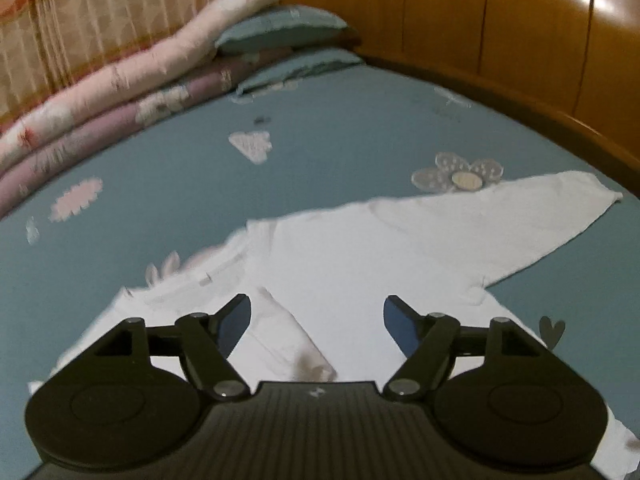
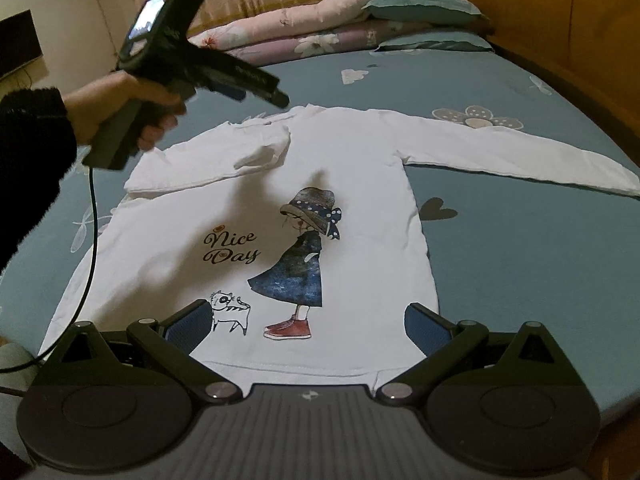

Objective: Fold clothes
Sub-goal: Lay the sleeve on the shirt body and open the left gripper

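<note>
Dim indoor light; glare on headboard (image 1: pixel 592 4); fisheye edges, motion blur.

Shirt (image 2: pixel 320 184) lies flat on the bed (image 2: pixel 520 264), one sleeve (image 2: pixel 216 156) folded across it; pillows (image 2: pixel 424 8) behind.

A bed (image 2: pixel 500 240) covered in a teal sheet printed with flowers and hearts carries everything. A white long-sleeved shirt (image 2: pixel 192 216) lies flat on it, print side up, one sleeve folded across the chest and the other stretched out sideways. Folded pink and mauve quilts (image 2: pixel 304 24) are stacked along the far edge, beside two teal pillows (image 2: pixel 424 8) piled against the wooden headboard (image 1: pixel 500 20).
</note>
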